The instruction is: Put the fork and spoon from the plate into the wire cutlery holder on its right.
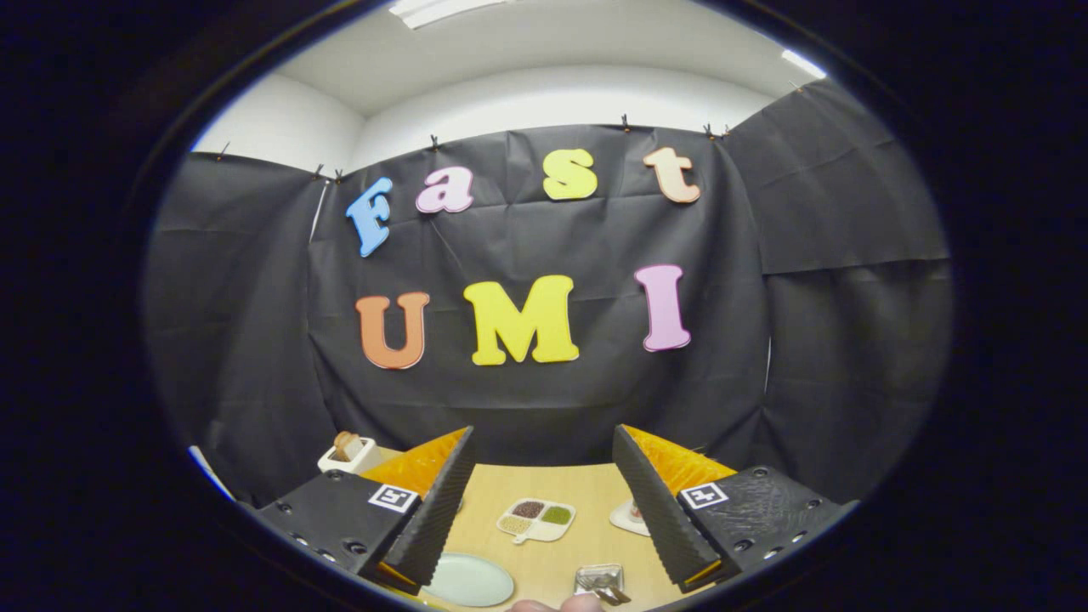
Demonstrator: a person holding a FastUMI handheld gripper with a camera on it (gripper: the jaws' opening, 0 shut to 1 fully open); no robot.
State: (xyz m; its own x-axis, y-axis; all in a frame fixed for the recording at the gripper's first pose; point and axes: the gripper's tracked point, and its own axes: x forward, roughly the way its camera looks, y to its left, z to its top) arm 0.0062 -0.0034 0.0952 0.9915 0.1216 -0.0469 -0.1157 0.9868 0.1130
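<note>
My gripper (544,442) is held high above the wooden table (586,484), its two black ribbed fingers (442,501) spread wide with nothing between them. Far below, between the fingers, a pale green plate (467,580) lies near the left finger. To its right stands the wire cutlery holder (600,580), seen from above. I cannot make out a fork or spoon on the plate from here. A fingertip of a person's hand (552,605) shows at the table's near edge, beside the holder.
A white divided dish (536,519) with brown, green and tan fillings sits further back on the table. A small white dish (627,515) peeks out by the right finger. A white container (347,454) with a brown item stands behind the left finger.
</note>
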